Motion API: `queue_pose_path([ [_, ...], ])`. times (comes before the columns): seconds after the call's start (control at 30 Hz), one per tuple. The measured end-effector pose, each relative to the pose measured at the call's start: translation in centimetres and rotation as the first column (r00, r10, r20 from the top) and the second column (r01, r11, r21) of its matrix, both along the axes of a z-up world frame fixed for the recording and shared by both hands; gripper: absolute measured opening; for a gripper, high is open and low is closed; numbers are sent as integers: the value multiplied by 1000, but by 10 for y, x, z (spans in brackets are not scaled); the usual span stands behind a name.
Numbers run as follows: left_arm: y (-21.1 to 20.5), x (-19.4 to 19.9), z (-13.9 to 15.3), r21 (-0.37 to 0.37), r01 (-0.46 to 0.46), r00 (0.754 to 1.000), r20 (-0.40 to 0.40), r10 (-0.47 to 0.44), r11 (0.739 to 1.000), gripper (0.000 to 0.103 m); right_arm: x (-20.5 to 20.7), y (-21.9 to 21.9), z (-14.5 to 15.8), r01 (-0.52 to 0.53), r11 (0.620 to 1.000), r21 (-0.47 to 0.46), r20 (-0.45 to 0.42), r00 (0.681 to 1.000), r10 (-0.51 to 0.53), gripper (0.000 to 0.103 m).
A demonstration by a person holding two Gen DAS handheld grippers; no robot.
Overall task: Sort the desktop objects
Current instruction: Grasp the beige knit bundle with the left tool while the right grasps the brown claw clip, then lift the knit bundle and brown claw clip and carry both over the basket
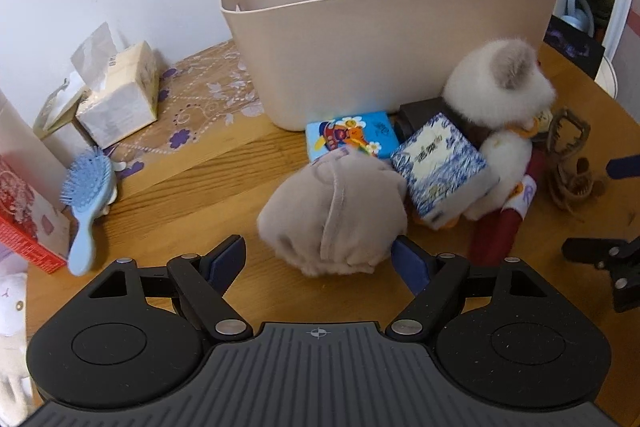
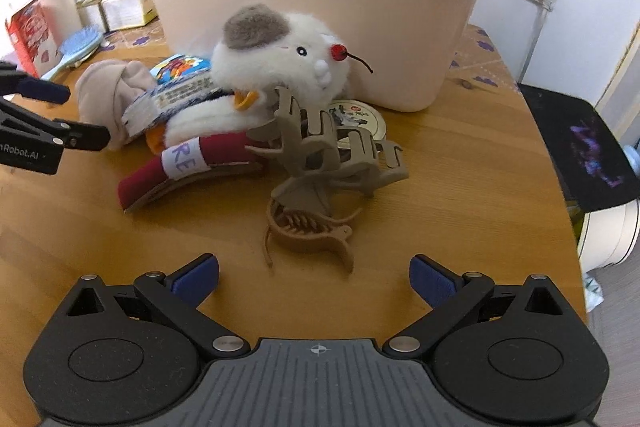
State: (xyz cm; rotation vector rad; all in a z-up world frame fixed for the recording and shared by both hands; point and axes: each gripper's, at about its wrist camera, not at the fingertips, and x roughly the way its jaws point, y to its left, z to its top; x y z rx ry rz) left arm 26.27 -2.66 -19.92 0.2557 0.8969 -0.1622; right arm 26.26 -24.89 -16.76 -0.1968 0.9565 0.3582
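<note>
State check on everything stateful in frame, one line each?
left gripper: open, straddling beige pouch, pads not pressing
right gripper: open, empty
beige pouch: lying on table
bin: upright, no lid
brown hair claw: closed, on its side
tissue box: opened, tissue sticking out

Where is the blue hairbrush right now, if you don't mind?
Left wrist view, far left: the hairbrush leans against the red box, below the tissue pack.
</note>
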Motion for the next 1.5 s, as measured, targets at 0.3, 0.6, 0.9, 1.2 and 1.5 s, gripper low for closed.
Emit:
queue_pose_path([
  [0.3,3,16,-5,-51,-18,1000,-3,18,999,79,7,4,-2,2,1000,25,34,999,-3,89],
  [0.6,13,20,-2,-128,-24,999,-45,19,991,59,8,2,3,10,999,34,56,998,-12,57],
  [0.9,17,13,2,-142,-41,997,-69,32,989,50,-2,3,5,-5,999,42,46,999,3,45],
  [1.2,19,-2,8,-161,-38,996,-86,25,986,45,-22,-8,9,14,998,59,41,999,-16,45],
  [1.5,23,-29,23,-172,-45,997,-71,33,984,44,-41,-18,22,37,996,75,34,999,-40,45],
])
